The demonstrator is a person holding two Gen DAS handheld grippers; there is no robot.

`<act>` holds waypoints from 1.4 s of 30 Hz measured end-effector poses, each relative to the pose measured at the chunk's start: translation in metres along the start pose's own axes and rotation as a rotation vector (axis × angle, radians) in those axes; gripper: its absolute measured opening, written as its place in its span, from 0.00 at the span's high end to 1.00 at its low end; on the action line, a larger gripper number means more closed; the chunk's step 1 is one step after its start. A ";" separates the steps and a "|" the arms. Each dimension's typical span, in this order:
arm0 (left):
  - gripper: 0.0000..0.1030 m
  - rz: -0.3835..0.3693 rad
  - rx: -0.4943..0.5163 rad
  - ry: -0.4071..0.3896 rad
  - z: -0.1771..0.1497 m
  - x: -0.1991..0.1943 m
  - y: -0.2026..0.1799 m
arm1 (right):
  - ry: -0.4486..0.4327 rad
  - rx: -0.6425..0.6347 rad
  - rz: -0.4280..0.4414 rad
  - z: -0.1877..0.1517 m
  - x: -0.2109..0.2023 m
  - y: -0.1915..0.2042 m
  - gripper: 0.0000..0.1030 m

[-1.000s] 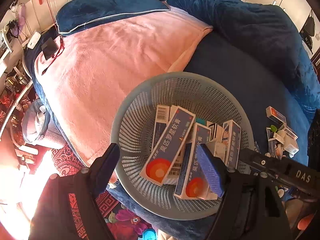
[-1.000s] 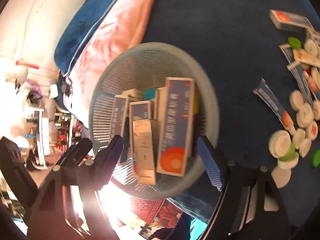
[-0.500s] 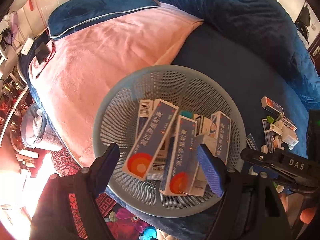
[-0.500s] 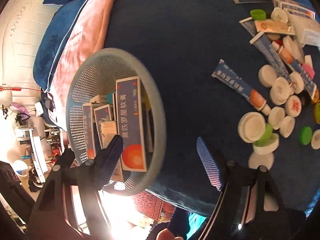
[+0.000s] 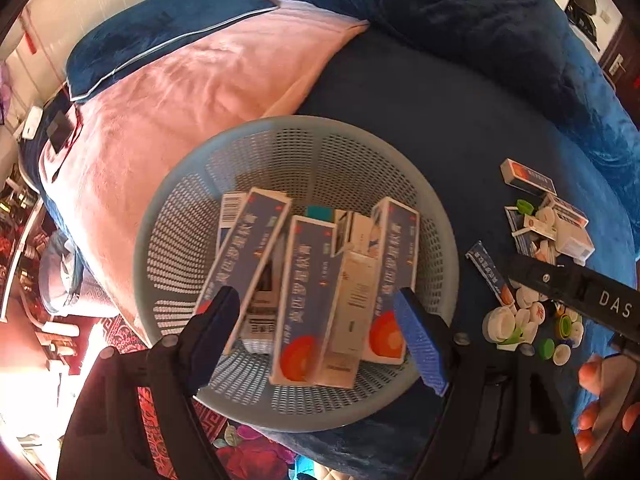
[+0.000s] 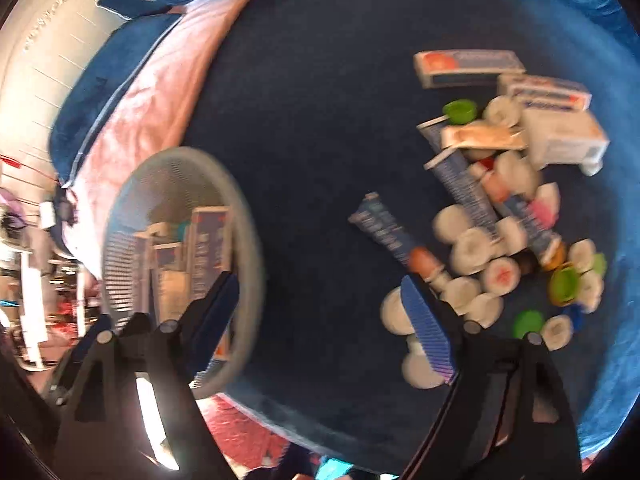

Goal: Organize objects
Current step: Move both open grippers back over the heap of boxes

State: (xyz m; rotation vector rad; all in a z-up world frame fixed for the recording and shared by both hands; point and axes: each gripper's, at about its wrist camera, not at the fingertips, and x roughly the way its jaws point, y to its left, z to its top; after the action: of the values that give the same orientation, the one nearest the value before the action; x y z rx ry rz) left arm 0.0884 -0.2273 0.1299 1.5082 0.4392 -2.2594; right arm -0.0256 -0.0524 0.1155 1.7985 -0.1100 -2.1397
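While boxes point(image 5: 316, 292) fill the basket point(image 5: 168, 248), both tools gape empty.

Left tongs point(image 5: 320, 334) point steeply down, gaping and empty; right tongs point(image 6: 320, 322) (also empty) are opening.

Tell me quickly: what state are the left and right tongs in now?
Left tongs: open, empty, above the basket.
Right tongs: opening, nothing between them.

i count one basket point(image 5: 168, 240) with at least five boxes point(image 5: 308, 292), four boxes point(image 6: 468, 65) loose on the bed, three tubes point(image 6: 390, 232), four green caps point(image 6: 460, 111).
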 end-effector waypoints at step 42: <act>0.19 0.001 0.157 0.015 0.006 0.030 -0.142 | -0.077 0.111 -0.064 0.011 -0.026 -0.112 0.18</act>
State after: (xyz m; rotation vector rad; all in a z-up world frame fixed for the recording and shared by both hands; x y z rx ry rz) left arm 0.0050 -0.1098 0.1107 1.6016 0.2703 -2.3307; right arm -0.0559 0.0591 0.1109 1.8021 -0.1963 -2.2901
